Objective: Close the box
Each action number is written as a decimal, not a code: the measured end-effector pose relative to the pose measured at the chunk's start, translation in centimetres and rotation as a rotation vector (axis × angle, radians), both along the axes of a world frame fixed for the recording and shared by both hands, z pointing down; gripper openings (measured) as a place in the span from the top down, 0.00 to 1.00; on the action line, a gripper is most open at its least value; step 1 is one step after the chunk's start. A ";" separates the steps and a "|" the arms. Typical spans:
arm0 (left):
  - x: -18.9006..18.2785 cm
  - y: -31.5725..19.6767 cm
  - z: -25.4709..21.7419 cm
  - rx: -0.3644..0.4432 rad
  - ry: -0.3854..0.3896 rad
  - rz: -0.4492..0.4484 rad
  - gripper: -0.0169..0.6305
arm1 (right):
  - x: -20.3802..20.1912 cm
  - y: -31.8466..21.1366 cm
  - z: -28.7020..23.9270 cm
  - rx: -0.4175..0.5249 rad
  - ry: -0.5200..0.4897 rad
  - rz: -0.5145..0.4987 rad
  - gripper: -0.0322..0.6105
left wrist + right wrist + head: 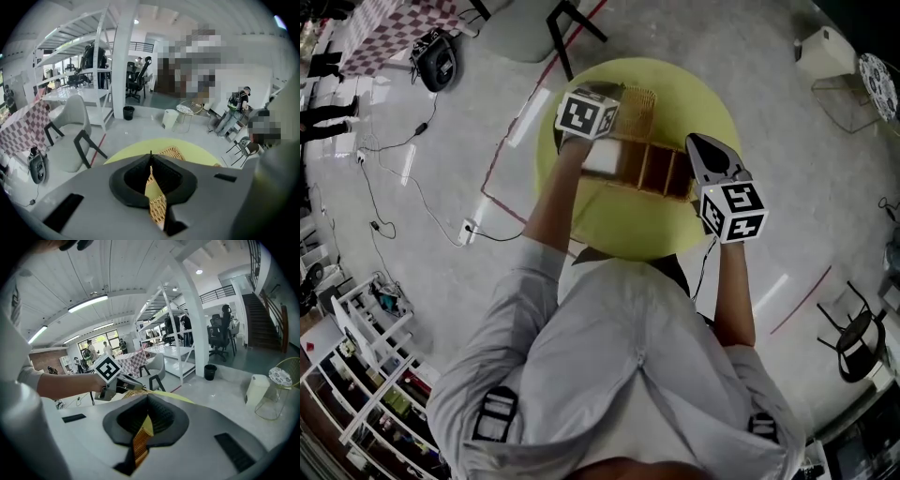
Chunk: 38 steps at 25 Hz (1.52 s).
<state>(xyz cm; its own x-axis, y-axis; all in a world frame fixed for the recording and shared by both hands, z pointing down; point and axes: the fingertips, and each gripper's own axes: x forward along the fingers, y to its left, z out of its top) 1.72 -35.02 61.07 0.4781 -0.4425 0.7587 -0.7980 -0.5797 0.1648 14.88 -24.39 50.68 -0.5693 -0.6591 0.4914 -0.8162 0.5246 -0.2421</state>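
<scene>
A woven wicker box (652, 169) with several compartments lies open on the round yellow table (647, 230). Its woven lid (642, 108) stands up at the far side. My left gripper (619, 97) hovers at the lid's near-left corner. In the left gripper view its jaws (150, 155) meet at the tips, with only wicker (172, 152) and table showing through the slit. My right gripper (692, 141) sits at the box's right end, jaws (148, 396) also together and nothing pinched. The right gripper view shows the left gripper (140, 387) by the wicker edge; whether it touches is unclear.
The table stands on a grey floor with red tape lines and cables. A white chair (525, 28) is behind the table and a black chair (858, 337) to the right. Shelving (366, 375) is at the lower left. People stand far off (236, 110).
</scene>
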 end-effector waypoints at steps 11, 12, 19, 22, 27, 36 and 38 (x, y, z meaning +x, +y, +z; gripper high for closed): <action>-1.1 5.3 -5.6 0.096 0.105 -0.025 0.91 | -1.9 3.7 -3.3 0.058 0.017 -0.029 0.91; -1.3 5.8 -5.9 0.100 0.113 -0.027 0.91 | -2.2 4.0 -3.5 0.063 0.019 -0.034 0.91; -2.2 9.6 -7.5 0.114 0.149 -0.014 0.91 | -4.2 5.3 -5.5 0.104 0.030 -0.054 0.91; -2.0 11.5 -8.3 0.122 0.172 -0.011 0.91 | -4.6 6.1 -6.2 0.118 0.036 -0.055 0.91; -2.6 13.8 -8.9 0.130 0.181 0.005 0.91 | -5.7 6.5 -6.1 0.119 0.042 -0.061 0.91; -3.4 19.7 -7.0 0.055 0.220 0.002 0.91 | -7.5 9.1 -5.2 0.091 0.062 -0.083 0.91; -3.7 20.4 -6.2 0.034 0.224 -0.006 0.91 | -7.6 9.5 -4.9 0.085 0.065 -0.085 0.91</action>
